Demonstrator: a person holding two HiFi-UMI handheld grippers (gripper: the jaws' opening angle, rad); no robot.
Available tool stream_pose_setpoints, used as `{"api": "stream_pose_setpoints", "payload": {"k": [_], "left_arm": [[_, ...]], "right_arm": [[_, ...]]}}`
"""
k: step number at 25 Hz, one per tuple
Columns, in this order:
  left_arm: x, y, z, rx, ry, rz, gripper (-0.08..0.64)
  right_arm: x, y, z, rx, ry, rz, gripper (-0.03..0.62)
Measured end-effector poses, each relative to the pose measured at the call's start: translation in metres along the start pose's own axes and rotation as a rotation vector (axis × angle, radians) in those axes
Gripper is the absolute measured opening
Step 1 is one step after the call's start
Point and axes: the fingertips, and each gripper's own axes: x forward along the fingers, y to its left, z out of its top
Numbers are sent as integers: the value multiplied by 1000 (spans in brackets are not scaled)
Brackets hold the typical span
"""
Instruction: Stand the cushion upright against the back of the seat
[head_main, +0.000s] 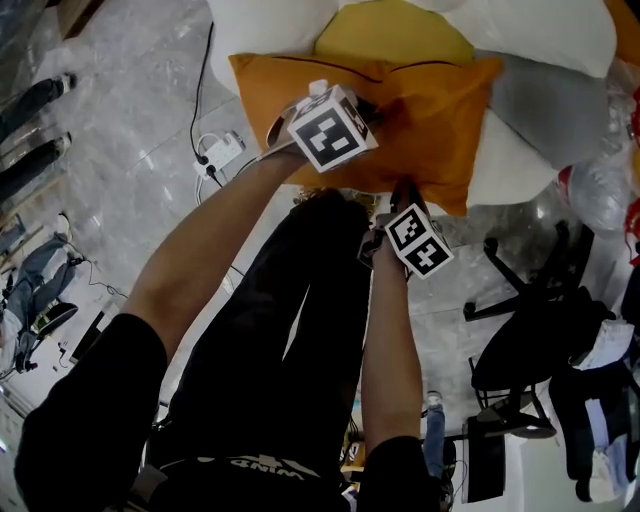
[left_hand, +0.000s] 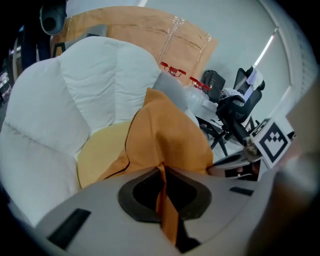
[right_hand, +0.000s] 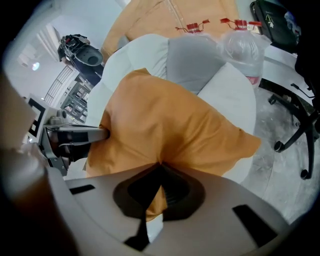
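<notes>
An orange cushion (head_main: 430, 110) lies on a white padded seat (head_main: 270, 25), over a yellow cushion (head_main: 392, 35). My left gripper (head_main: 370, 108) is shut on a fold of the orange fabric near the cushion's middle. My right gripper (head_main: 405, 190) is shut on its near edge. In the left gripper view the orange cushion (left_hand: 170, 135) rises ahead, with a pinch of its cloth between the shut jaws of the left gripper (left_hand: 161, 172). In the right gripper view the cushion (right_hand: 170, 125) bulges ahead, and the right gripper (right_hand: 160, 167) clamps its hem.
A grey cushion (head_main: 545, 105) sits to the right on the seat. A black office chair (head_main: 535, 335) stands on the floor at the right. A power strip with cables (head_main: 220, 155) lies at the left. Clear water bottles (right_hand: 240, 47) stand behind the seat.
</notes>
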Motion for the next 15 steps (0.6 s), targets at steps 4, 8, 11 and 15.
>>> {"api": "stream_pose_setpoints", "payload": {"k": [4,8,11,15], "left_arm": [[-16,-8,0,-27,-27,-14,17],[-35,-8,7,-60,-83,3,12],[-56,-5,25,-73,-131,4,12],[-83,-5,62,-80,-199,-18,12]], "right_arm": [[-14,3,5,-3,-43,11,23],[-32,13,30,4,-135,27,23],[-50,28,63,-46,-216,60,23],[-80,45,115,-95,-323,102,23]]}}
